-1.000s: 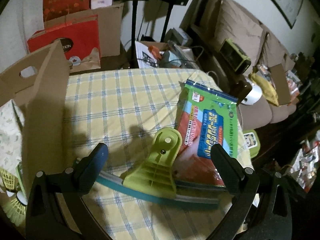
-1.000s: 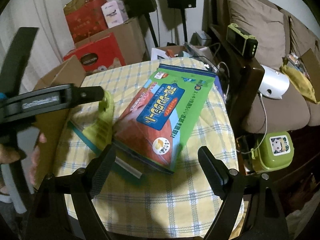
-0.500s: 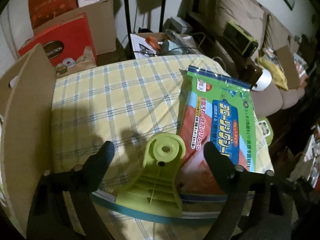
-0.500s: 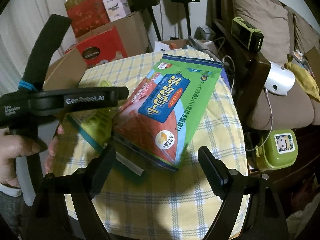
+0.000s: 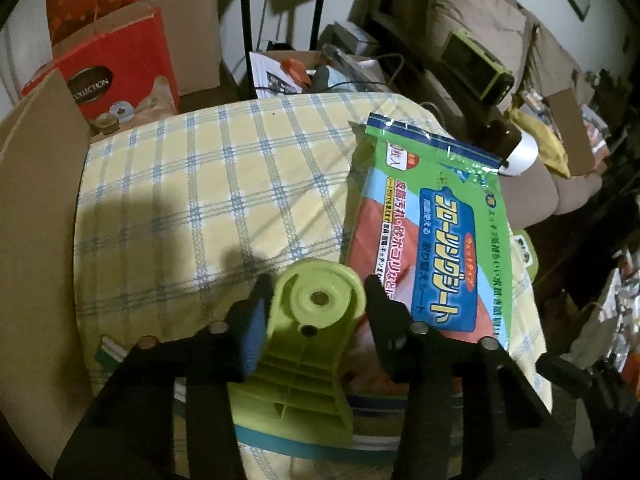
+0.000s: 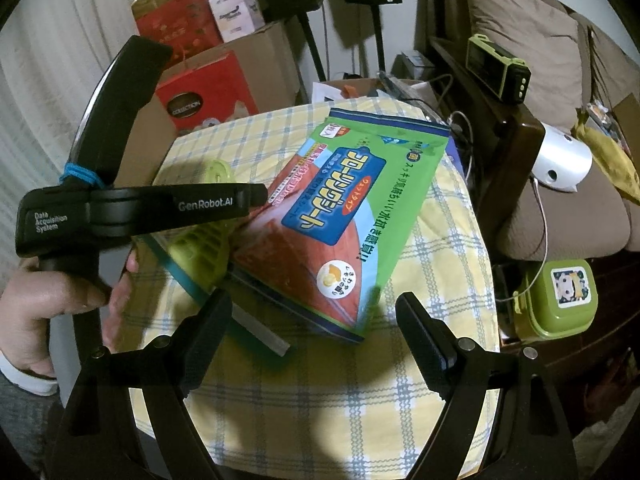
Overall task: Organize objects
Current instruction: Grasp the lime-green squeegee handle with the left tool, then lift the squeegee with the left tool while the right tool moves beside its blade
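Closed: left hand-held gripper point(image 5: 318, 312) around squeegee point(image 5: 308, 356).

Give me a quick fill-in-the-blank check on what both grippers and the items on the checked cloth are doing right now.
The left gripper has its jaws on either side of the lime-green ____ squeegee handle.
The right gripper has its jaws ____.
The wipes packet lies partly on top of the ____.

Missing: plastic; open; squeegee

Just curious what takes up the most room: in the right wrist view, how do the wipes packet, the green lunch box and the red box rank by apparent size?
1. wipes packet, clearly largest.
2. red box.
3. green lunch box.
The last two look similar; the red box sits farther back, so that order is unsure.
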A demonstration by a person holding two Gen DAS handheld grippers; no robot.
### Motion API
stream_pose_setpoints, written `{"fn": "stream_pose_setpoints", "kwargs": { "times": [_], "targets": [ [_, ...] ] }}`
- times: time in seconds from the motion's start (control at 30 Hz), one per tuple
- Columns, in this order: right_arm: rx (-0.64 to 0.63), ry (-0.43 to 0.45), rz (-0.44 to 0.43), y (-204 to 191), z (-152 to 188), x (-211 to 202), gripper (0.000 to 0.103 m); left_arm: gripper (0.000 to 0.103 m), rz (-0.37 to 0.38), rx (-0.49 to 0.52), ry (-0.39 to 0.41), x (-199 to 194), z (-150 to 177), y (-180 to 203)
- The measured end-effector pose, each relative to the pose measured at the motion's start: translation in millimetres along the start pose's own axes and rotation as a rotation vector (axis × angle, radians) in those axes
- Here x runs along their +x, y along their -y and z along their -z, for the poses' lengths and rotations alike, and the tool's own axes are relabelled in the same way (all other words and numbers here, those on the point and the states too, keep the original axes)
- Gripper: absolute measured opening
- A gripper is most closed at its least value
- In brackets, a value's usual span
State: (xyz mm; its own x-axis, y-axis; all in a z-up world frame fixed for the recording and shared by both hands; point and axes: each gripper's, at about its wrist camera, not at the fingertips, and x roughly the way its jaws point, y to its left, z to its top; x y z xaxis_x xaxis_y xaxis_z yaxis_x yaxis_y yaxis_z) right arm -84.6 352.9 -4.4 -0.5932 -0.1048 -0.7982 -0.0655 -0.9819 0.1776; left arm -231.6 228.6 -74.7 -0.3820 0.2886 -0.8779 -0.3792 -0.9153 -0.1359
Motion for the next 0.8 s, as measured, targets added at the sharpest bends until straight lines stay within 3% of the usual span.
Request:
{"fn": "stream_pose_setpoints", "kwargs": {
  "times": [0.47, 0.8],
  "targets": [
    [-0.025, 0.0, -0.02, -10.5, 3.7, -5.9, 0.085, 0.036, 0.064, -0.01, 0.07, -35.0, 10.1, -7.1],
    [-0.079, -0.004, -0.032, -26.8, 10.0, -7.0, 0.085, 0.034, 0.08, 0.083, 0.145, -75.4, 30.8, 9.9]
  ]
}}
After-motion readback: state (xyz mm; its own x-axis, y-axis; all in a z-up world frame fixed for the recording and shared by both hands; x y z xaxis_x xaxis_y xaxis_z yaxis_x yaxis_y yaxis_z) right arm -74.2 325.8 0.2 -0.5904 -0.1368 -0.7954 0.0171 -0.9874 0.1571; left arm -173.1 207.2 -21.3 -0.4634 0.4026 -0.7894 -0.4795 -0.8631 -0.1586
